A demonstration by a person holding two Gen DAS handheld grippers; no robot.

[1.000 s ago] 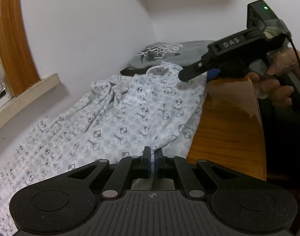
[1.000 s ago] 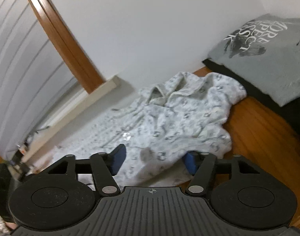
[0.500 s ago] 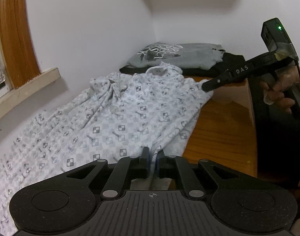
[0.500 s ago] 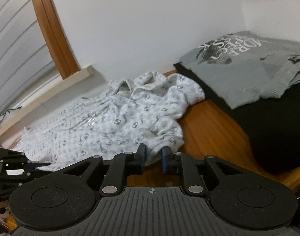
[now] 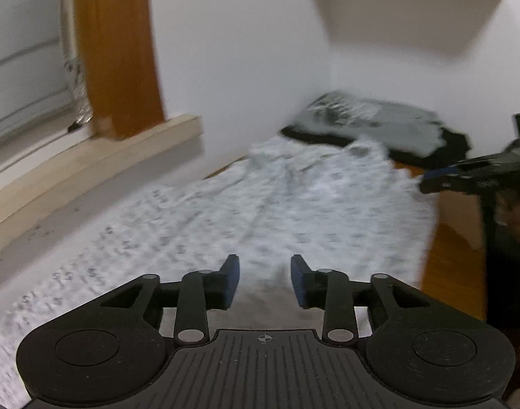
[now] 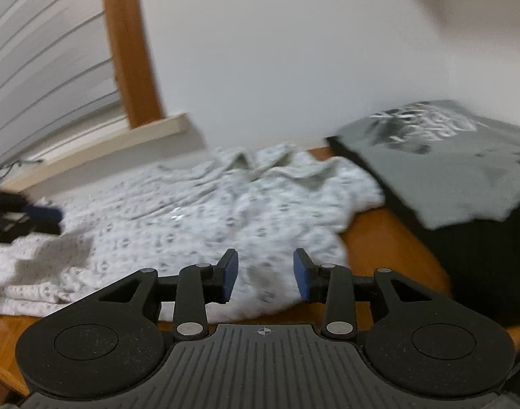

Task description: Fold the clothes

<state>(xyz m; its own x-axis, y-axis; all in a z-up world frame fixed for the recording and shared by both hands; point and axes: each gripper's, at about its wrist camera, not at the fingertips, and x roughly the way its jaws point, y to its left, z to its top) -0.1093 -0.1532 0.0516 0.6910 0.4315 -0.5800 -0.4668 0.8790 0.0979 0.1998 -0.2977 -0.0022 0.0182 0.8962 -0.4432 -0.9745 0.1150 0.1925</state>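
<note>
Right now my left gripper (image 5: 265,281) has its blue-padded fingers (image 5: 230,281) spread wide with nothing between them, hovering above the white patterned button shirt (image 5: 294,204). My right gripper (image 6: 265,276) is the same: fingers wide apart, holding nothing, poised over the shirt's near edge.

That shirt lies spread on the polished brown wooden table (image 6: 389,238), its long axis running along the white wall (image 6: 294,51). Seen from my right wrist, the collar (image 6: 256,162) sits at the far end close to the wall, and the body stretches away to the left, where its lower part bunches in loose folds at the table's near-left edge. Both views are blurred, so the print is hard to read.

Beyond the collar end, a folded grey T-shirt with white lettering (image 6: 440,150) rests on top of a folded black garment (image 6: 481,266); the shirt's shoulder comes just beside that stack. Behind the table a pale wooden window sill (image 5: 89,177) and an orange-brown wooden frame (image 5: 117,51) run along the wall.
</note>
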